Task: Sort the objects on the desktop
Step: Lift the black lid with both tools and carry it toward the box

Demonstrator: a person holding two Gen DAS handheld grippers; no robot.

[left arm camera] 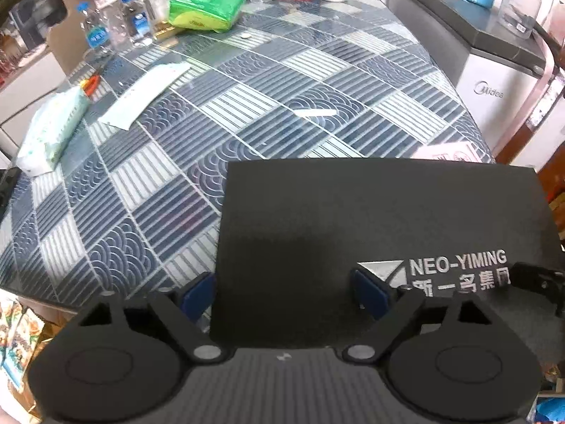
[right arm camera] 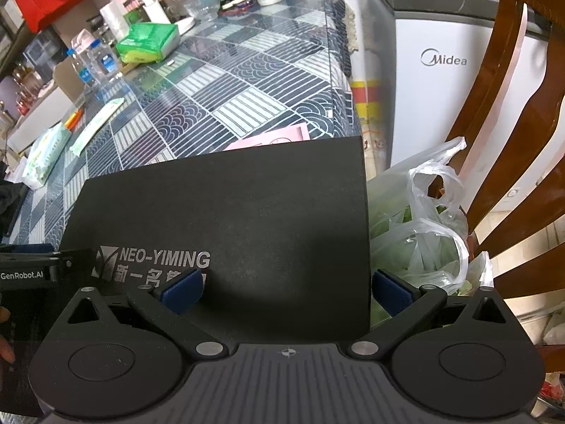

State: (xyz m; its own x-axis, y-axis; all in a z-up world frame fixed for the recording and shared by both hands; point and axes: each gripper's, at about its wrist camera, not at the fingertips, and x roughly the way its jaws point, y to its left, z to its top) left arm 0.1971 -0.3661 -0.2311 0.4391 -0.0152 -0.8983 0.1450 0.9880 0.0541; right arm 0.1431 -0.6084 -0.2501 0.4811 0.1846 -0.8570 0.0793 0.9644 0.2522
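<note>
A flat black box (left arm camera: 370,226) printed NEO-YIMING is lying at the near right corner of the patterned table (left arm camera: 247,81), overhanging its near edge. The left gripper (left arm camera: 282,291) and the right gripper (right arm camera: 286,288) are both hovering wide open, jaws straddling its near edge and holding nothing. It is looking stiff, light and matte, so pinching across its thin near edge, both sides together, is probably safest.

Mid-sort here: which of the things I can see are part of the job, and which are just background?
In play: black NEO-YIMING box, left gripper, right gripper, green tissue pack, white tissue pack, water bottles, paper slip.

Background: Midea appliance, wooden chair, bag of greens.
</note>
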